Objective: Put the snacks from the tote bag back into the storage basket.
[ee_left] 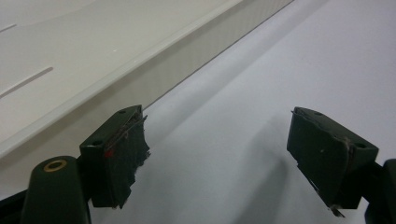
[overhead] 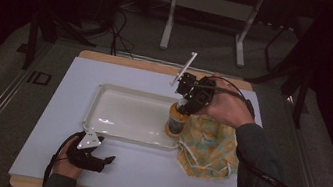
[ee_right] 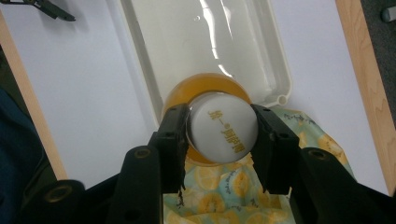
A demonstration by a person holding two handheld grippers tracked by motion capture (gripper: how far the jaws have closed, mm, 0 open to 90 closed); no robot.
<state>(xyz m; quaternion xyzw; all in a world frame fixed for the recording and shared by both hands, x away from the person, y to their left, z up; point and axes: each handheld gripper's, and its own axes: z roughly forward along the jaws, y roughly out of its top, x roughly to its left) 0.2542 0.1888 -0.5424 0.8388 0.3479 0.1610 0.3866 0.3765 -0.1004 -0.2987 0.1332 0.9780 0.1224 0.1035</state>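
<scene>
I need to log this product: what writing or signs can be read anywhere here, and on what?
"第一阿膠" or similar: yellow characters on the white cap of the orange bottle, a tentative reading at this size.
Fruit-print cloth: pictures, no words.
White tray: nothing printed.

We can't read the bottle [overhead: 177, 120] label from the high view — too small; right tool [ee_right: 219, 133] view cuts the yellow cloth bag [ee_right: 233, 186] off at btm edge, bottle base hidden.
</scene>
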